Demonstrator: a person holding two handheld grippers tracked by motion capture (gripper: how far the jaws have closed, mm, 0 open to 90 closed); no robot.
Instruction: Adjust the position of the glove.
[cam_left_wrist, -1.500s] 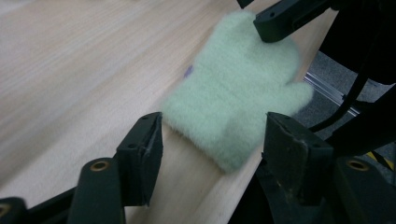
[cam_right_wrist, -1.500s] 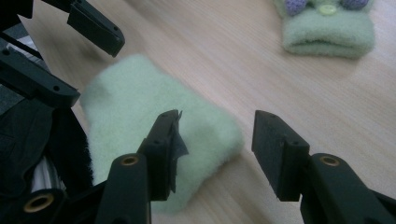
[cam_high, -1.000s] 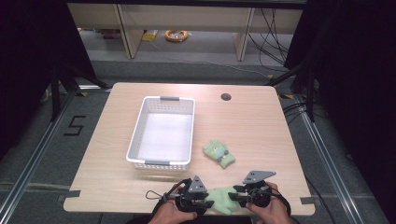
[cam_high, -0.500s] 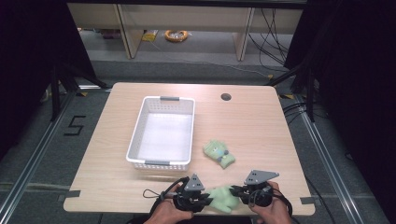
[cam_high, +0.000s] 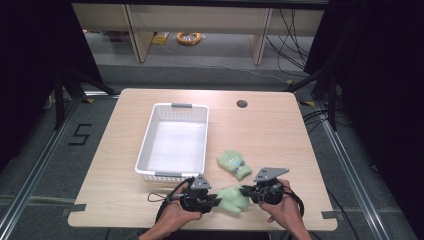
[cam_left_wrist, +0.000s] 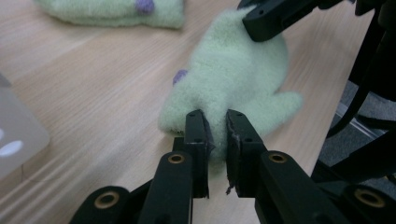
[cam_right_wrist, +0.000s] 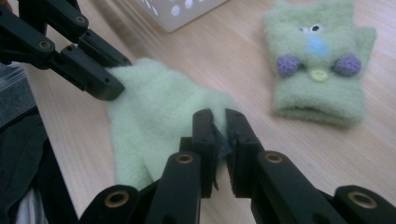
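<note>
Two tools stretch the green mitten (cam_high: 231, 199) crosswise, left-right.

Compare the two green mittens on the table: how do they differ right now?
The near mitten is pinched between the left gripper and right gripper, plain side showing; the far mitten lies free, face side up with purple pompoms and a button. The near one sits at the table's front edge; the far one lies farther in. Both are fuzzy pale green.

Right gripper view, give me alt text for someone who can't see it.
The right tool pinches one edge of a pale green fleece mitten on a light wooden table, while the left tool grips its far end. A second green mitten with purple pom-poms lies beyond.
</note>
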